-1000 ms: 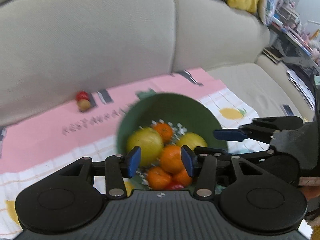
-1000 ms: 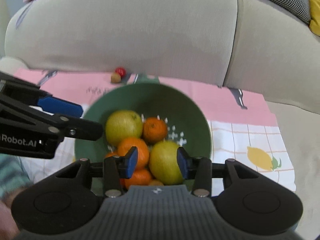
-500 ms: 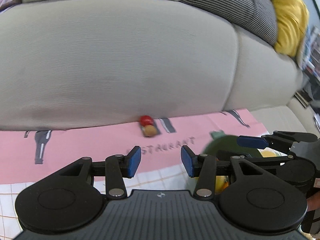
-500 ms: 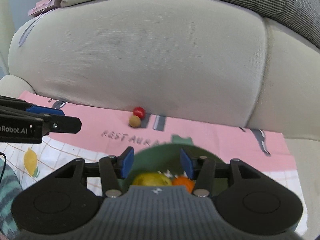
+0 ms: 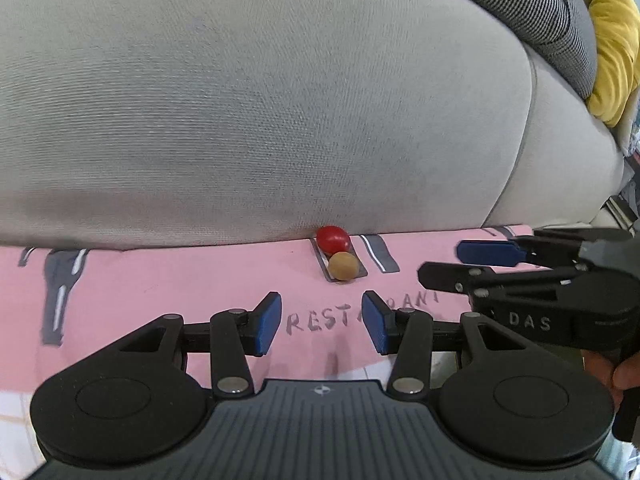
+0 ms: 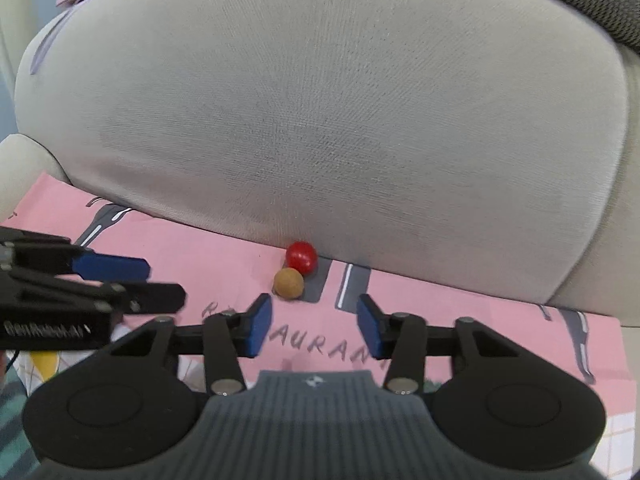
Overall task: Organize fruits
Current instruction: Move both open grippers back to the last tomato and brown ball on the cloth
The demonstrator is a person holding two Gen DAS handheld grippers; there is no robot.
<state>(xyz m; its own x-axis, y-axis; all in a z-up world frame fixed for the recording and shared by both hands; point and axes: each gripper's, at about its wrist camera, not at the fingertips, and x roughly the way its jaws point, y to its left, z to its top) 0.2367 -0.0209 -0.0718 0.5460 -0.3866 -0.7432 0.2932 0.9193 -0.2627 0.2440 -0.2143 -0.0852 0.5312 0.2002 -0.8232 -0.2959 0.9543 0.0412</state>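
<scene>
A small red fruit (image 5: 333,239) and a small brown round fruit (image 5: 343,266) lie touching on the pink cloth (image 5: 160,276), against the foot of the sofa back. They also show in the right wrist view, red (image 6: 301,257) and brown (image 6: 288,283). My left gripper (image 5: 320,323) is open and empty, a short way in front of them. My right gripper (image 6: 313,326) is open and empty, just short of them; it appears in the left wrist view (image 5: 472,264). The left gripper appears in the right wrist view (image 6: 132,282). The green bowl of fruit is out of view.
The beige sofa back (image 5: 280,100) rises right behind the two fruits. A checked cushion (image 5: 552,20) and a yellow cushion (image 5: 616,48) lie at the upper right. The cloth has a white checked part (image 6: 616,432) nearer to me.
Both grippers have moved up and forward from over the green bowl toward the two small fruits at the sofa back. The bowl has dropped out of view. Both stay open.
</scene>
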